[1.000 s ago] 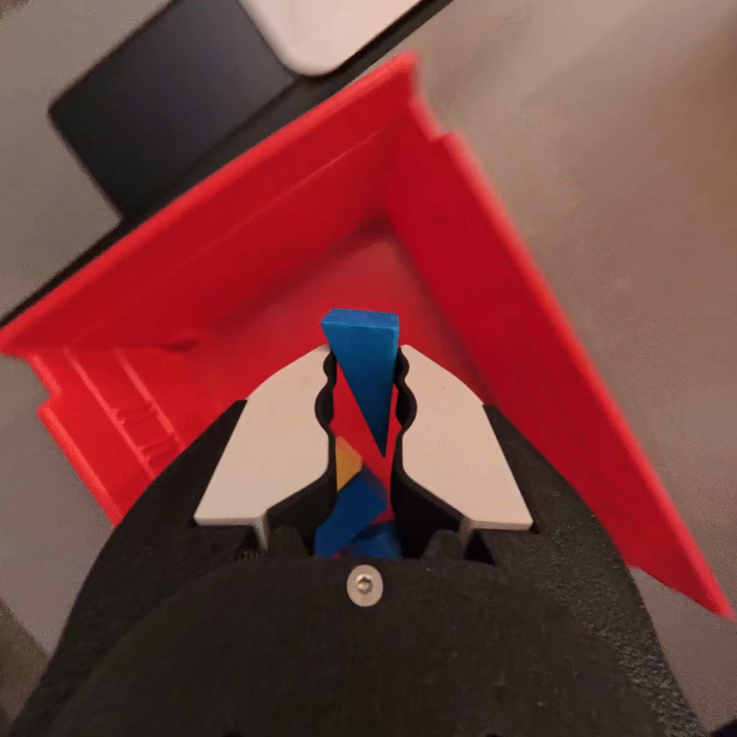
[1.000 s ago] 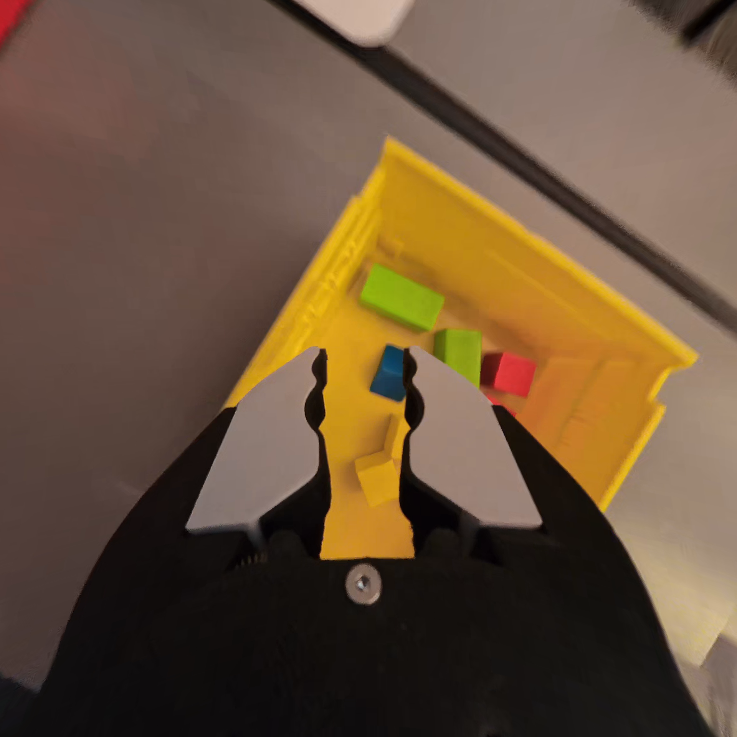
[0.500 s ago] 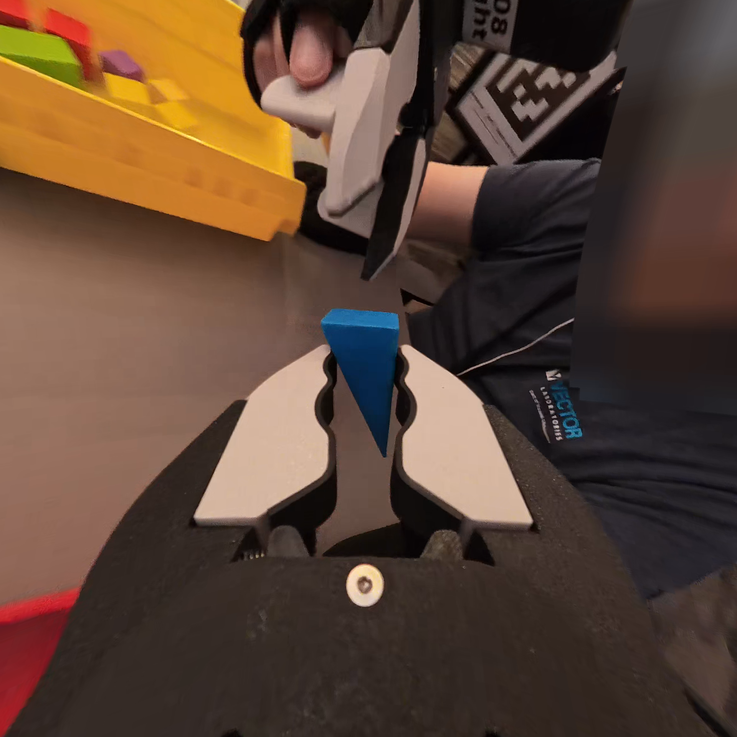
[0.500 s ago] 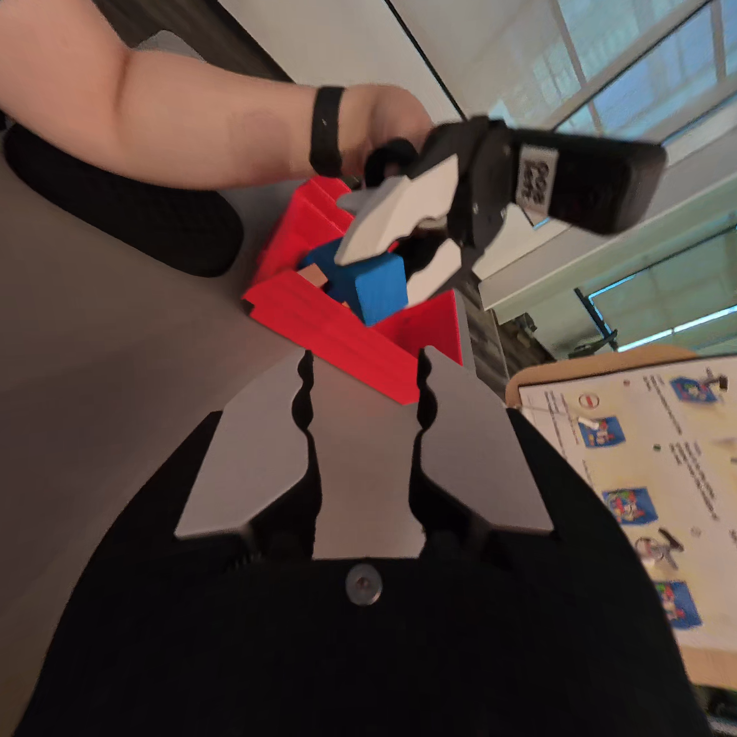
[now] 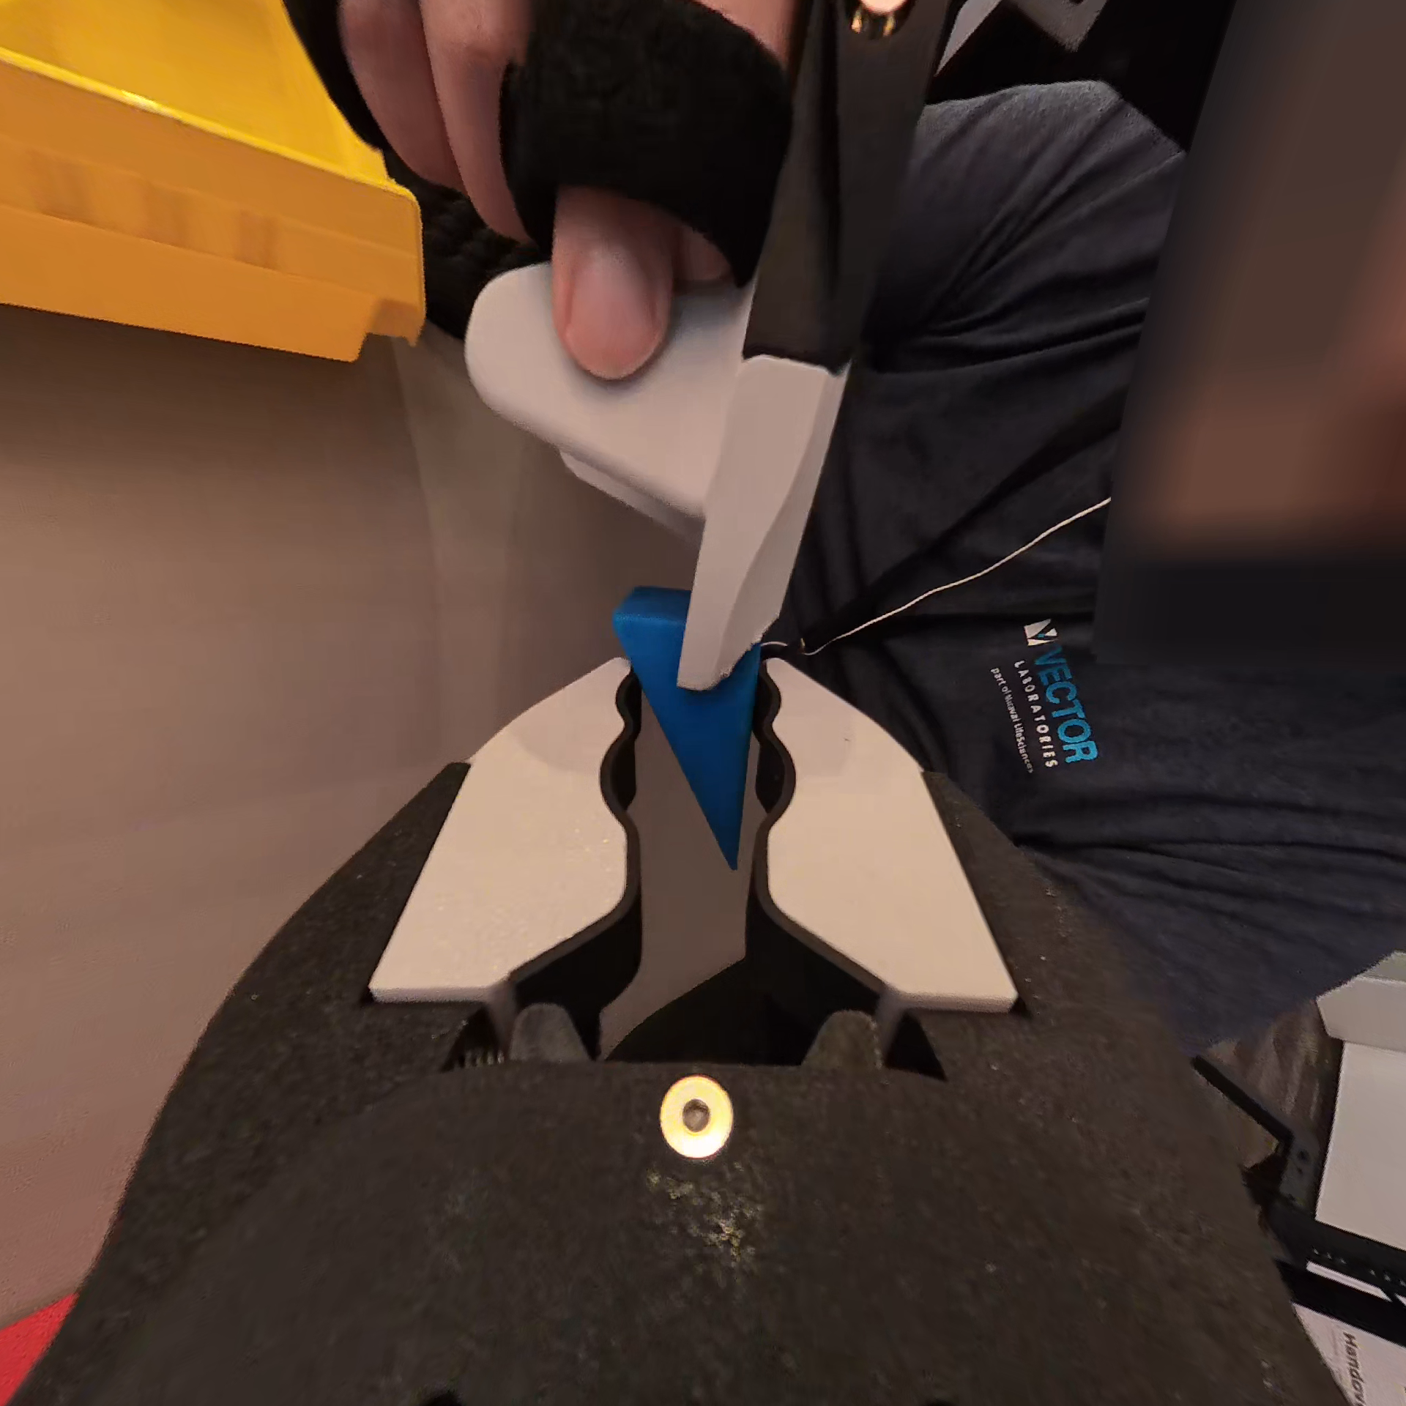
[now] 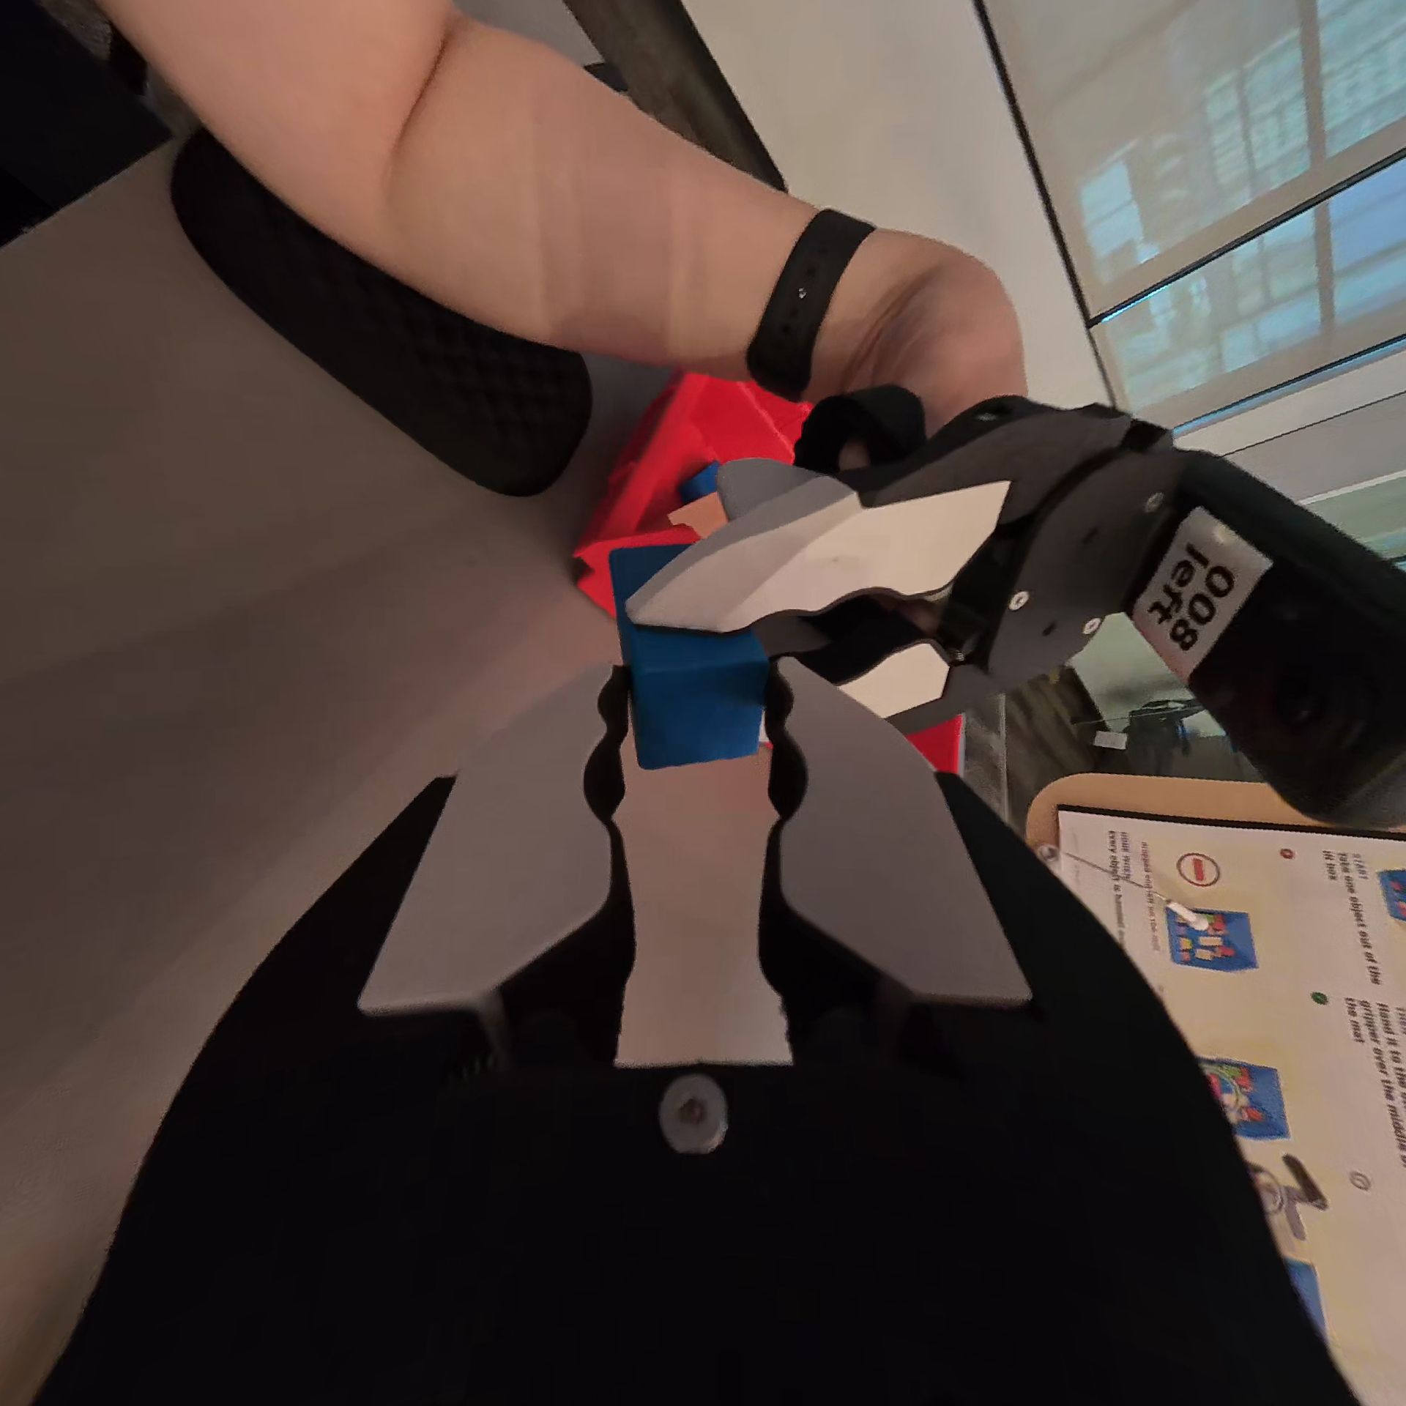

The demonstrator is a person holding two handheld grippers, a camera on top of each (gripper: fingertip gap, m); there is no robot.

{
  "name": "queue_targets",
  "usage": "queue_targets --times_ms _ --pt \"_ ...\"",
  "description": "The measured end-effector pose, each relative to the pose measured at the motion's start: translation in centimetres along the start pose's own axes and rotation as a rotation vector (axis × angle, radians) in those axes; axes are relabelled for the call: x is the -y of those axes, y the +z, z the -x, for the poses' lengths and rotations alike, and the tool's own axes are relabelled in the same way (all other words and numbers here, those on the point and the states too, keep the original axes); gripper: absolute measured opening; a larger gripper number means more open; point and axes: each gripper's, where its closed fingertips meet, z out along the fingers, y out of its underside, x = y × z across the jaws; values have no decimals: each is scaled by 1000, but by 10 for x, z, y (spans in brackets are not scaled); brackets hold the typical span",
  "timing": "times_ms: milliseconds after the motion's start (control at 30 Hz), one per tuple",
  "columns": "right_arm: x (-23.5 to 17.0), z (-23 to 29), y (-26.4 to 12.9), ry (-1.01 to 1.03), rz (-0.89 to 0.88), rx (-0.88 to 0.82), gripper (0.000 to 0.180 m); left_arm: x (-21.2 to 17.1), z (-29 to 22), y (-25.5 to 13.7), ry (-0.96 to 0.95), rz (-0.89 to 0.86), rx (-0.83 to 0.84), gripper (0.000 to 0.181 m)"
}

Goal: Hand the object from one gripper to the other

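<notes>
Grey counter (image 5: 190,609), yellow bin (image 5: 190,228), red bin (image 6: 685,434) behind. Left tool (image 5: 696,685) pinching blue wedge (image 5: 704,745) mid-air; right tool (image 6: 696,685) spread, straddling its wide end. Risk: left lets go early, tapered wedge slips, drops.

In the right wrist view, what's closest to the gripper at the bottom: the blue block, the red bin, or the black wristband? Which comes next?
Measured from the right gripper:
1. Blue block: between its fingertips, also clamped by the left gripper.
2. Red bin: just behind the block, on the table.
3. Black wristband: farthest, up on the person's wrist above the bin.
</notes>
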Motion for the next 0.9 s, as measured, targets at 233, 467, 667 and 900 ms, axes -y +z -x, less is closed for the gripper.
queue_targets --times_ms 233,467,667,900 --pt "-29 -12 -17 61 123 -16 35 9 10 -24 13 -94 137 42" --pt "-151 -59 -110 603 284 -202 35 24 56 -125 -53 -378 777 58" --pt "-263 -17 -165 1084 681 -232 35 32 52 -162 -36 -504 981 57" --pt "-285 29 -137 1080 719 36 35 29 60 -147 -2 -374 1048 57"
